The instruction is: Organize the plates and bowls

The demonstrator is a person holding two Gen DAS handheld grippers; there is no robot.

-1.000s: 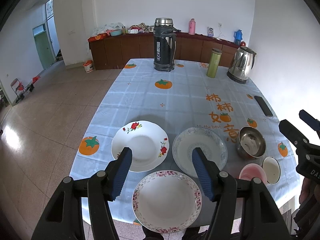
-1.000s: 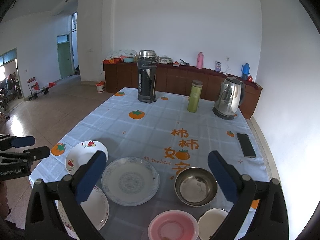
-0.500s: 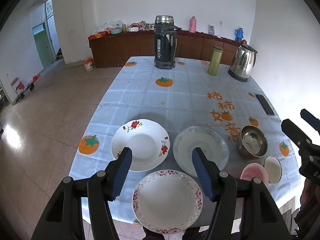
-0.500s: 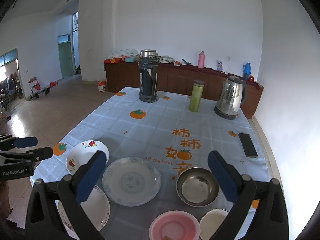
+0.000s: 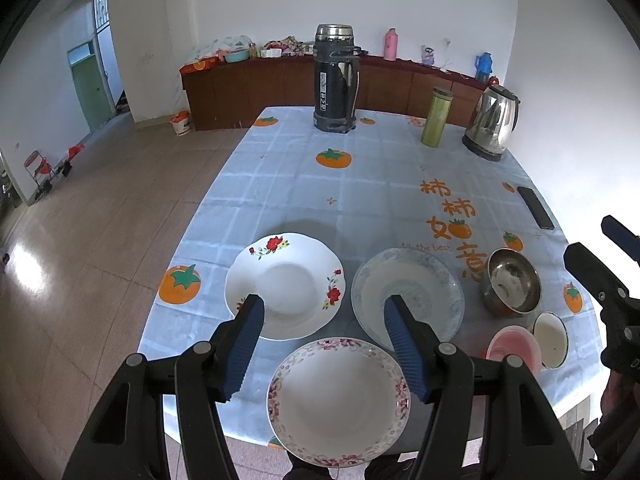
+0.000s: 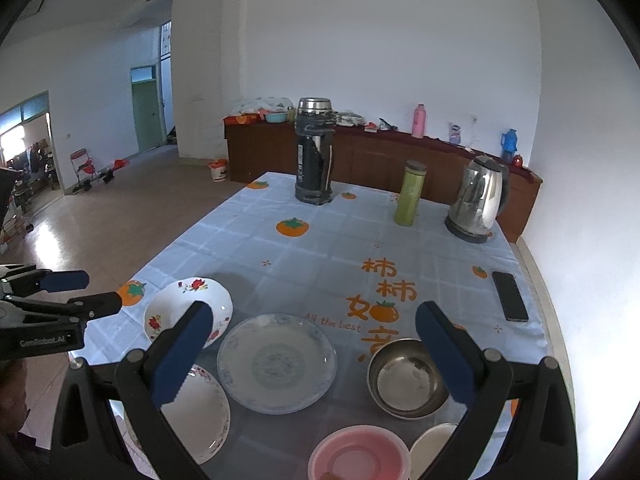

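Note:
Three plates lie near the table's front edge: a red-flowered plate (image 5: 285, 285), a blue-patterned plate (image 5: 408, 293) and a pink-rimmed plate (image 5: 339, 400). To their right sit a steel bowl (image 5: 512, 282), a pink bowl (image 5: 514, 354) and a small white bowl (image 5: 551, 339). My left gripper (image 5: 324, 346) hovers open above the pink-rimmed plate, holding nothing. My right gripper (image 6: 314, 354) hangs open over the blue-patterned plate (image 6: 277, 362) and the steel bowl (image 6: 408, 378), also holding nothing. The pink bowl (image 6: 360, 454) lies below it.
At the table's far end stand a tall black thermos (image 5: 335, 80), a green flask (image 5: 437, 117) and a steel kettle (image 5: 493, 125). A black phone (image 5: 535, 213) lies by the right edge. A wooden sideboard (image 5: 280, 84) runs behind the table.
Both grippers have drifted slightly back and up, so the table objects sit a little farther away in both views. Both stay open; no dish has moved.

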